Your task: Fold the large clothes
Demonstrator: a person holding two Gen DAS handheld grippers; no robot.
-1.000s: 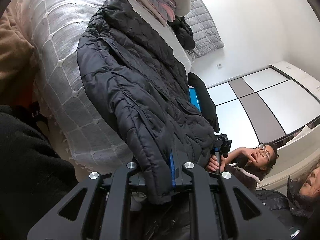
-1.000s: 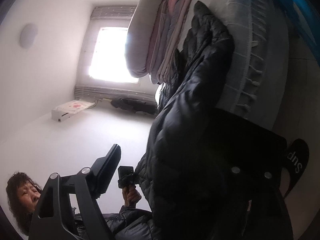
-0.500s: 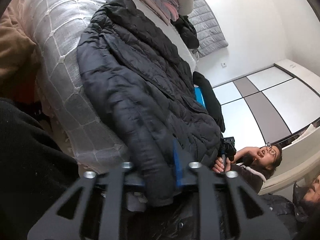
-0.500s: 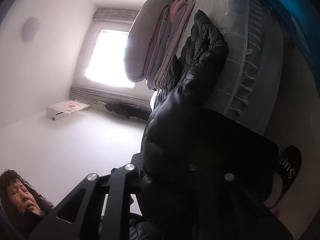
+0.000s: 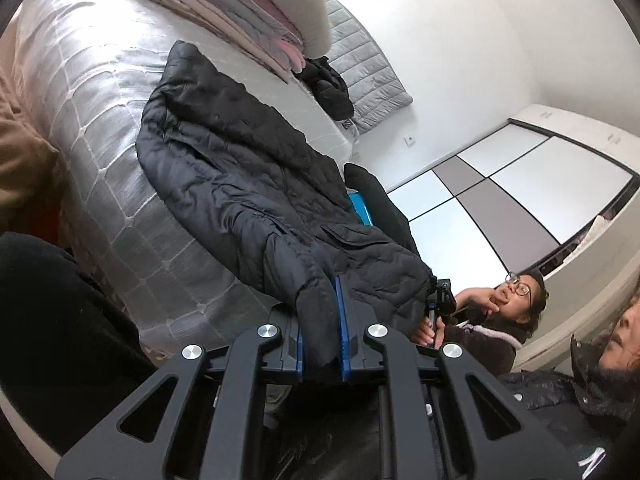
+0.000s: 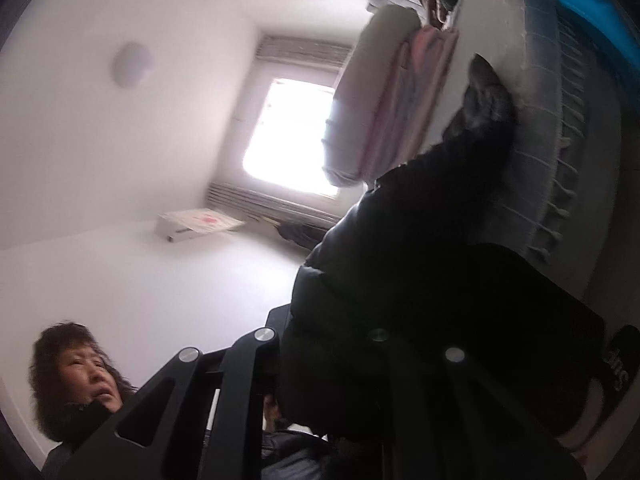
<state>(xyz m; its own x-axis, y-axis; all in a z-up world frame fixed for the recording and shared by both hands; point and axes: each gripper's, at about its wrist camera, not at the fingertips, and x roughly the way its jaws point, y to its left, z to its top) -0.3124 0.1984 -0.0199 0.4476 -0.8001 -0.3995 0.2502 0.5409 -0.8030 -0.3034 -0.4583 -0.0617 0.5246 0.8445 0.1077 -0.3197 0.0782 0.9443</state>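
White walls and a wardrobe with grey and white sliding doors (image 5: pixel 500 184) fill the right side of the left wrist view, and a bed with a grey checked cover (image 5: pixel 80 92) fills the upper left. On this cover a black quilted jacket (image 5: pixel 240 176) lies spread, from the centre down to the lower middle of the frame. The left gripper (image 5: pixel 320 344) is clenched on the jacket's hem; the fabric sits between the blue pads. Compared with a second ago, the hem is a little higher in the frame and the cloth is more stretched. Folded blankets (image 5: pixel 248 12) lie at the top, and two people watch at the lower right.

In the right wrist view a bright window (image 6: pixel 292 132) is at the centre. The right gripper (image 6: pixel 328 360) was wide open one second ago; now it is clamped on the jacket's dark edge (image 6: pixel 400 260). I judge that both corners are now held, so the fold over the bed can begin.
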